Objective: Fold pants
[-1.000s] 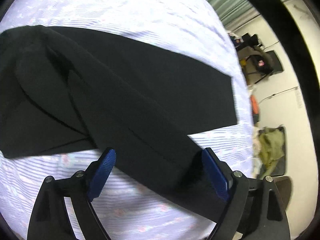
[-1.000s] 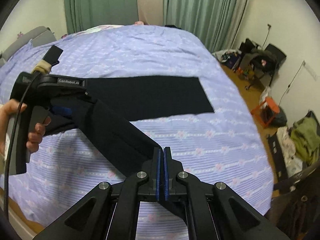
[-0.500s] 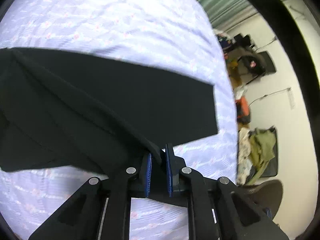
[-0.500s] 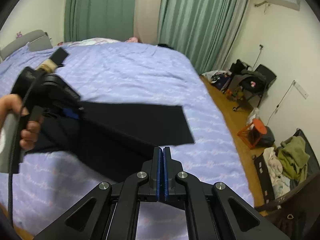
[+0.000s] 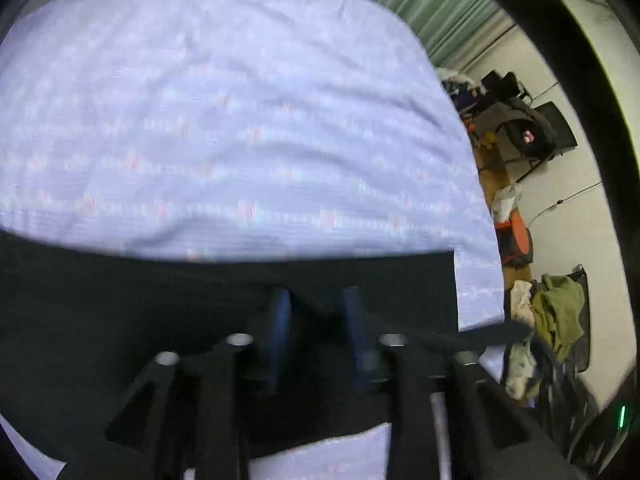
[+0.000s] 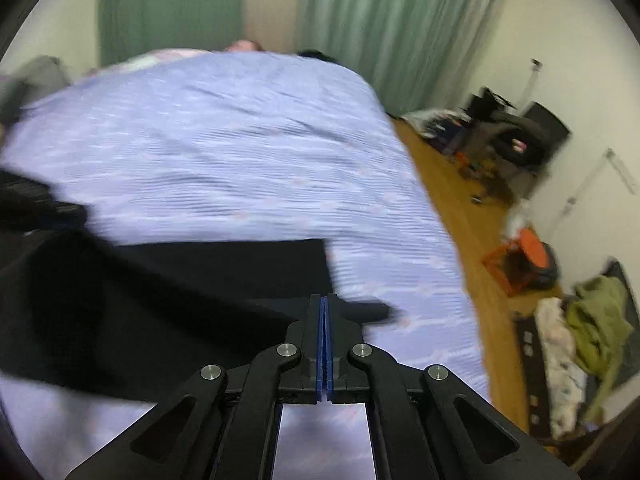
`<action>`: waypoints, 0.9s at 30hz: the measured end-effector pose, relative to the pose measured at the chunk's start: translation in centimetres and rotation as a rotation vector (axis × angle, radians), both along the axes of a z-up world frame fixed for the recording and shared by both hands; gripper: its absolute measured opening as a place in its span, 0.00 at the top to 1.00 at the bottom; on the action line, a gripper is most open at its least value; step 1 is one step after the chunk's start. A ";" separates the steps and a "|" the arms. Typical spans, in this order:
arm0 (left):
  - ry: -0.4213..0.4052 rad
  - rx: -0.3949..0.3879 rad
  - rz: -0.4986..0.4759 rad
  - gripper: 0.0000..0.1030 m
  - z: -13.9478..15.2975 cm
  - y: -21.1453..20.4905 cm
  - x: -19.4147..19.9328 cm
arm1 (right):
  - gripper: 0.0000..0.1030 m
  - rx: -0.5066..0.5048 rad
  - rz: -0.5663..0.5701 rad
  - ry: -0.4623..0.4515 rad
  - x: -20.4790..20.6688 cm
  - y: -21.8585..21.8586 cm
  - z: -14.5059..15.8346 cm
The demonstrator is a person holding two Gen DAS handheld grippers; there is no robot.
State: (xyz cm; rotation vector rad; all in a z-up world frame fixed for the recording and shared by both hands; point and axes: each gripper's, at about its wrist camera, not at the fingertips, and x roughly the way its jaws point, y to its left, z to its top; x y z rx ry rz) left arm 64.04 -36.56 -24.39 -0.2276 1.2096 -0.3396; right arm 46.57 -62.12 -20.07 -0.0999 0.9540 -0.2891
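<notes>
The black pants [image 5: 140,312] lie on the lilac bed cover [image 5: 240,120]. In the left wrist view my left gripper [image 5: 318,320] stands over the pants; its blue pads [image 5: 282,316] are a little apart with dark cloth between them, and the frame is blurred. In the right wrist view my right gripper [image 6: 324,320] is shut on the edge of a pants leg [image 6: 160,300], which hangs from its closed pads. The other leg lies flat behind it [image 6: 240,260].
The bed's right edge drops to a wooden floor [image 6: 452,200]. Clutter lies there: an orange crate [image 6: 528,256], a chair with bags [image 6: 508,132], a heap of clothes [image 6: 592,320]. Green curtains [image 6: 380,20] hang behind the bed.
Both grippers have swung forward and lower over the bed with the pants leg. The left gripper's pads, open a second ago and closed half a second ago, now stand slightly apart.
</notes>
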 end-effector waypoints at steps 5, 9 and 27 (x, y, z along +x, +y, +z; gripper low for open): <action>-0.169 0.058 -0.044 0.36 3.5 0.8 -2.0 | 0.96 0.011 -0.152 0.002 3.8 -3.4 -1.1; -0.234 0.100 -0.091 0.34 5.0 2.6 -5.2 | 0.41 0.087 -0.157 -0.070 1.3 -2.3 0.6; -0.278 0.110 0.180 0.27 11.7 25.3 -23.3 | 0.31 0.356 0.293 -0.214 -15.7 21.6 10.0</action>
